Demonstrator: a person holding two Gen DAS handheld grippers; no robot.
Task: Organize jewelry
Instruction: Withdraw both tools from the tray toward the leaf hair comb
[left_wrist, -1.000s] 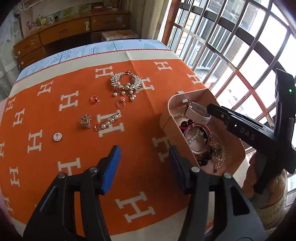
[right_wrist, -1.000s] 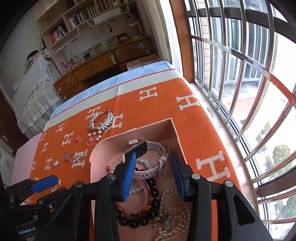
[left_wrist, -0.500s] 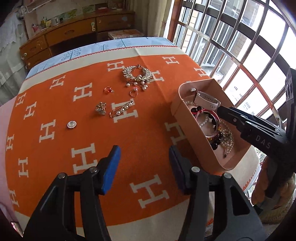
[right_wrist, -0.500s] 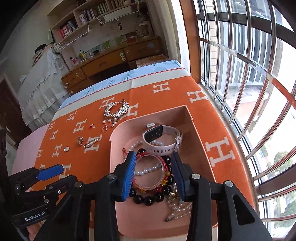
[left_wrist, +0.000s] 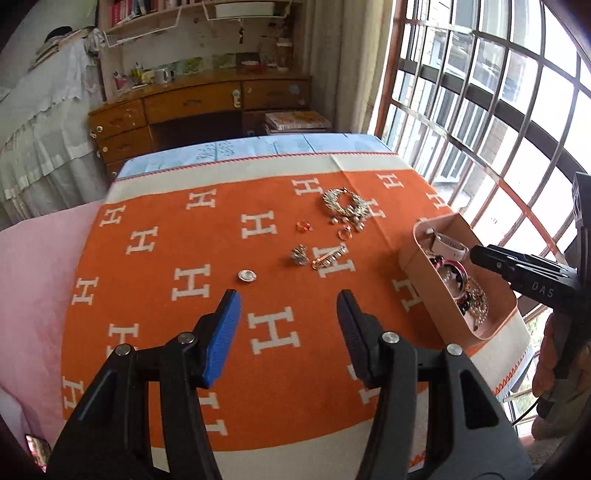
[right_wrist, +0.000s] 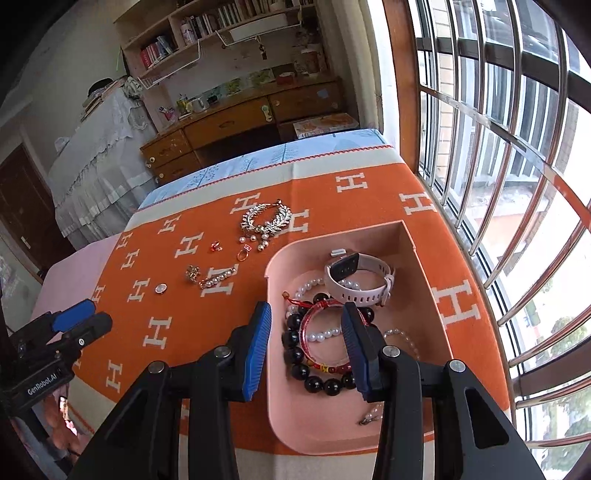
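A pink tray (right_wrist: 424, 280) on the orange H-patterned cloth (left_wrist: 177, 240) holds a white watch (right_wrist: 360, 277), a red bangle (right_wrist: 325, 332), black beads and pearl strands. Loose on the cloth lie a leaf-shaped gold necklace (left_wrist: 345, 203), a red ring (left_wrist: 303, 226), a gold ring (left_wrist: 345, 233), a cluster brooch (left_wrist: 299, 255), a pearl bar pin (left_wrist: 328, 259) and a round button piece (left_wrist: 246, 276). My left gripper (left_wrist: 286, 321) hovers open above the cloth, nothing between its fingers. My right gripper (right_wrist: 304, 343) hangs open above the tray's near half, empty.
The tray (left_wrist: 424, 269) sits near the table's right edge beside a barred window (right_wrist: 498, 147). A wooden desk (left_wrist: 207, 103) and bookshelves stand beyond the far edge. A pink cover (left_wrist: 37, 266) lies left of the cloth. A hand (left_wrist: 554, 369) holds the right gripper.
Both grippers have pulled back and risen, so the table looks smaller and more of the room shows. Their openings are the same. The jewelry has not moved.
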